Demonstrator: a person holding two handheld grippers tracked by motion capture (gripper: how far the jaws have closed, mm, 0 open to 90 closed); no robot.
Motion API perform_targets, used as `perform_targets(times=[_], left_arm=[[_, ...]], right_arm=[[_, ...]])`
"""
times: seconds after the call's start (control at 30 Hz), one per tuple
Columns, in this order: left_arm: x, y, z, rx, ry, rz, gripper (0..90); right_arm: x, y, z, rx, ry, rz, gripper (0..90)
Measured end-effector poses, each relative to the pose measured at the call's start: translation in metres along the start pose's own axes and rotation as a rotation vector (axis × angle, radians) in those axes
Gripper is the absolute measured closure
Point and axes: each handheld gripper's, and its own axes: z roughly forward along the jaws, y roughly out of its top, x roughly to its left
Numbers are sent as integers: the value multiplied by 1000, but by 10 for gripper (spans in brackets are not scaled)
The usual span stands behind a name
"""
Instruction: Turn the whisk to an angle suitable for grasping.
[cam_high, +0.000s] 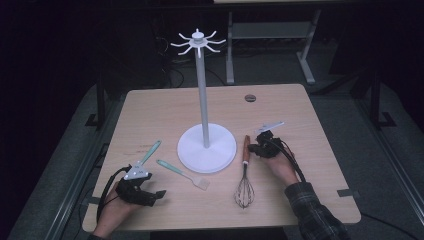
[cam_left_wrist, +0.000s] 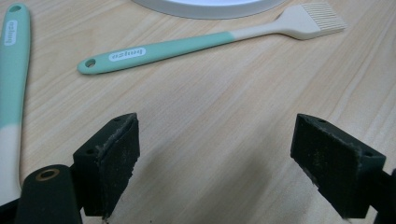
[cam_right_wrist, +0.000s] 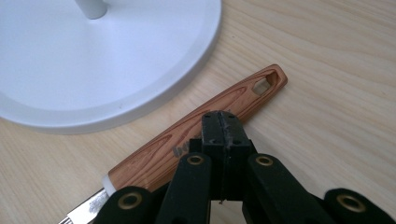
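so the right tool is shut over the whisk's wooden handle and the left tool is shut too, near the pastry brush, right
Not quite. The left tool is open: the left gripper view shows its jaws wide apart over bare table, short of the pastry brush. The right tool is shut over the whisk's wooden handle, as you said.

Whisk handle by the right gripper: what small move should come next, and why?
Probably open the right gripper and lower it astride the whisk's wooden handle. Its jaws are pressed together with nothing between them, their tips above the handle, so they can't grasp it yet. The whisk lies flat on the table beside the white stand.
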Motion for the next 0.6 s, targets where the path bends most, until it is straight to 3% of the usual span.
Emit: perform_targets(times=[0.3, 0.6], left_arm=[[0, 0, -1, 5, -2, 1, 151], [-1, -1, -2, 3, -1, 0, 151]], right_arm=[[9, 5, 5, -3, 24, -25, 900], [24, -1, -18, 3, 110, -39, 900]])
